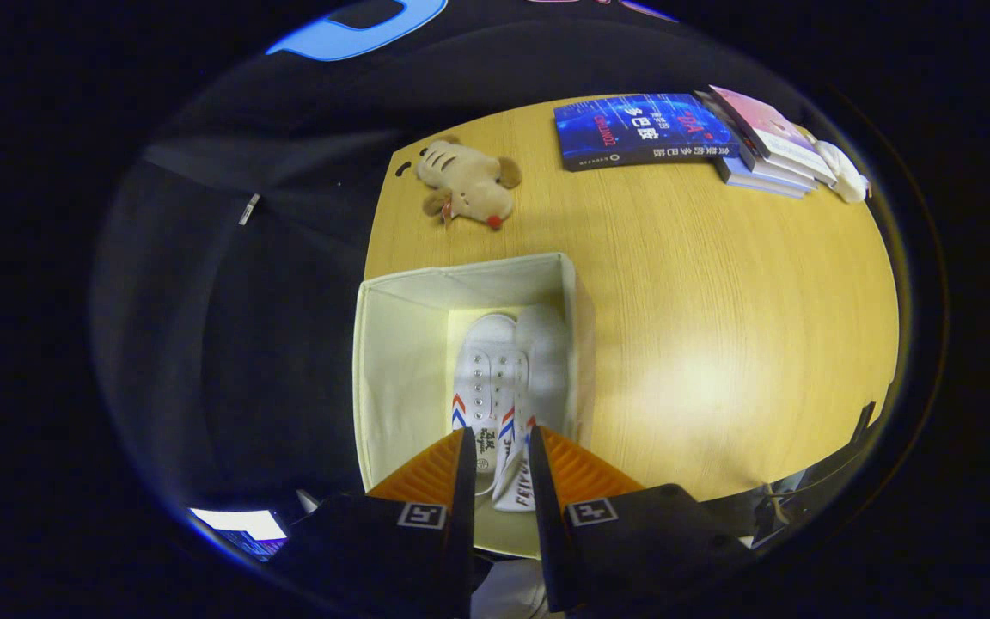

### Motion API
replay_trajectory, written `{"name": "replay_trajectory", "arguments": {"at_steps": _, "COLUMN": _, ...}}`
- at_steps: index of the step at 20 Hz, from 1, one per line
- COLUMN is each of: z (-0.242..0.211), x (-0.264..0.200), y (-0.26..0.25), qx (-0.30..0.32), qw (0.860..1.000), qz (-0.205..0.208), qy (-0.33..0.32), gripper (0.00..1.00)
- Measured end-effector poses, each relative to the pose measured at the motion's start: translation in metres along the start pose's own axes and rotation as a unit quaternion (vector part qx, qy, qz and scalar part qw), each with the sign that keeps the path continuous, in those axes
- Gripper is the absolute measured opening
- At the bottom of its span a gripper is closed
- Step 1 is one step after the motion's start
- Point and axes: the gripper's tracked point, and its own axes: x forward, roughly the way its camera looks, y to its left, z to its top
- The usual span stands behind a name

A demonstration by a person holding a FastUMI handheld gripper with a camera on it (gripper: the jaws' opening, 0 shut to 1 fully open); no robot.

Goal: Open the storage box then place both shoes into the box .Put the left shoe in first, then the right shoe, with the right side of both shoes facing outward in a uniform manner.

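Note:
An open white fabric storage box [400,361] stands on the wooden table [718,327], at its edge, right below me. Inside it lies one white shoe [482,370] with red and blue stripes, laces up, toe pointing away from my fingers. A second white shoe [538,344] is beside it against the box's wall on the table side, turned on its side. Its heel end reaches up between my fingers. My gripper [502,468] hangs over the near end of the box, its fingers narrowly apart and pressing on that heel.
A beige plush toy [469,185] lies on the table beyond the box. Further off are a blue book [641,129] and a stack of books [770,146] with a white item [847,176] beside it. Black cloth hangs on the box's off-table side.

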Motion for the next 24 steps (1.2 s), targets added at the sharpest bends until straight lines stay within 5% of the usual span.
{"name": "replay_trajectory", "arguments": {"at_steps": 3, "z": 0.004, "x": -0.004, "y": -0.002, "qx": -0.002, "qw": 1.000, "qz": 0.008, "qy": -0.005, "gripper": 0.81}}
{"name": "replay_trajectory", "arguments": {"at_steps": 5, "z": 0.004, "x": -0.006, "y": -0.006, "qx": -0.007, "qw": 1.000, "qz": 0.008, "qy": -0.007, "gripper": 0.99}}
{"name": "replay_trajectory", "arguments": {"at_steps": 15, "z": 0.039, "x": -0.051, "y": -0.013, "qx": -0.007, "qw": 0.993, "qz": 0.061, "qy": -0.103, "gripper": 0.99}}
{"name": "replay_trajectory", "arguments": {"at_steps": 24, "z": 0.098, "x": -0.133, "y": -0.117, "qx": -0.059, "qw": 0.964, "qz": -0.015, "qy": -0.258, "gripper": 0.99}}
